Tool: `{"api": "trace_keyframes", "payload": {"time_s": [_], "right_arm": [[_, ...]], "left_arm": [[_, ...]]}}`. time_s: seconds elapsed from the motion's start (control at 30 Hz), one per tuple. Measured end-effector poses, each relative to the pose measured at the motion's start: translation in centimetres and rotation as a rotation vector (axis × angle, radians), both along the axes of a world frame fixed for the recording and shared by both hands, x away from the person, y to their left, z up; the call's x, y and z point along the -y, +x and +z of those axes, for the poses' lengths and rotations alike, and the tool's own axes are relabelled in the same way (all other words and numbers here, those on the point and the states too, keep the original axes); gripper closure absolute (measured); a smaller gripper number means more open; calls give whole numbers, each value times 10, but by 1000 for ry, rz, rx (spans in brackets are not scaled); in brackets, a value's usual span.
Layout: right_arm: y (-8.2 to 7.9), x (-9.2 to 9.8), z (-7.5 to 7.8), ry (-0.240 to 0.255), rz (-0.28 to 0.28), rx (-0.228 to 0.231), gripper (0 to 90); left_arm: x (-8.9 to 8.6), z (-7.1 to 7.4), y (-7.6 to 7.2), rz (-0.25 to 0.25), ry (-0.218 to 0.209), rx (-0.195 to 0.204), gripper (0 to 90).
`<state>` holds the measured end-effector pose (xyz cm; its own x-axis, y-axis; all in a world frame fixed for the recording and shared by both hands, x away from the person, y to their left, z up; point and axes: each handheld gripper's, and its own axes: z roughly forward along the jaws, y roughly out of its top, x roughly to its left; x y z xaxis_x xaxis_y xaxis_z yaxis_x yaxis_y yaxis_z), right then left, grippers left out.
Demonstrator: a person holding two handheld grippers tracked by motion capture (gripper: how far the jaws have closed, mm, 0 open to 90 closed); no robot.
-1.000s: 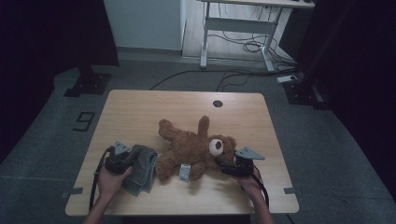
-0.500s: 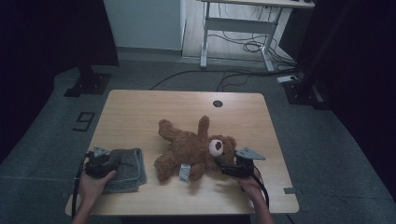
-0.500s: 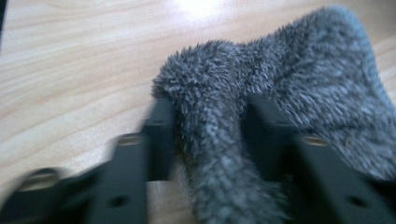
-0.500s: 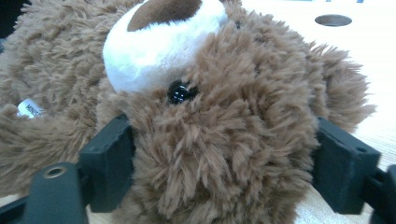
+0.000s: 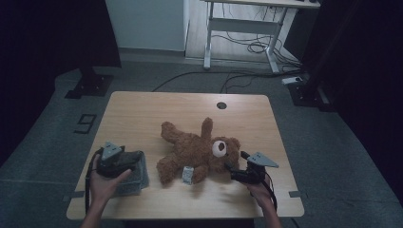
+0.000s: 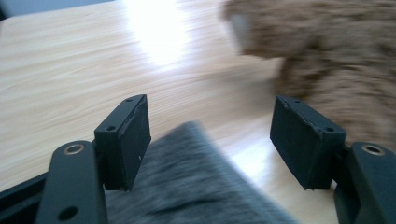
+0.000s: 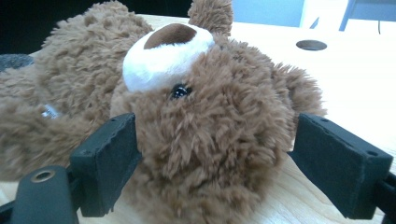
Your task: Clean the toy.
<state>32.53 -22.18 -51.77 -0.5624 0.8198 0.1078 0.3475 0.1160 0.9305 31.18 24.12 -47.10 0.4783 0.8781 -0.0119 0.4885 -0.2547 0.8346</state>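
Note:
A brown teddy bear (image 5: 199, 151) lies on its back mid-table, head towards the right. My right gripper (image 5: 232, 167) is at its head. In the right gripper view the bear's head (image 7: 205, 116) sits between the gripper's (image 7: 215, 158) jaws, which have just been opening; fur brushes the pads without being squeezed. A folded grey cloth (image 5: 137, 183) lies at the front left. My left gripper (image 5: 135, 160) hovers over it. Its jaws (image 6: 210, 135) have just been opening and stand wide, with the cloth (image 6: 196, 186) below and untouched.
The wooden table (image 5: 142, 114) has a round cable hole (image 5: 221, 105) near its far edge. A white tag (image 5: 188, 175) hangs at the bear's leg. Beyond the table stand a desk frame (image 5: 237, 28) and floor cables (image 5: 247, 47).
The left hand drew the grey cloth leftward away from the bear, then lifted and came back a little to the right. The right hand stayed at the bear's head.

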Motion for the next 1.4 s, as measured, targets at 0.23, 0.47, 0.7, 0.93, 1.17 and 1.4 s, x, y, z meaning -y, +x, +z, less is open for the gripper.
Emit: {"api": "trace_keyframes", "payload": {"time_s": [0.23,0.47,0.7,0.93,1.17,1.4], "right_arm": [[-8,5,2,-15,26,26,200],[-14,14,3,3,18,24,201],[-29,23,0,30,6,10,202],[-46,33,-13,6,-17,-28,202],[-62,42,-29,-55,-46,-98,195],[-63,41,-34,-78,-30,-124,192]], "left_arm": [[31,-7,-2,-103,-27,-44,287],[38,-16,-8,-135,-57,-63,289],[39,-25,-22,-150,-50,-82,297],[33,-30,-29,-160,-56,-92,305],[32,-39,-34,-163,-34,-115,309],[34,-43,-33,-163,-19,-127,314]]}}
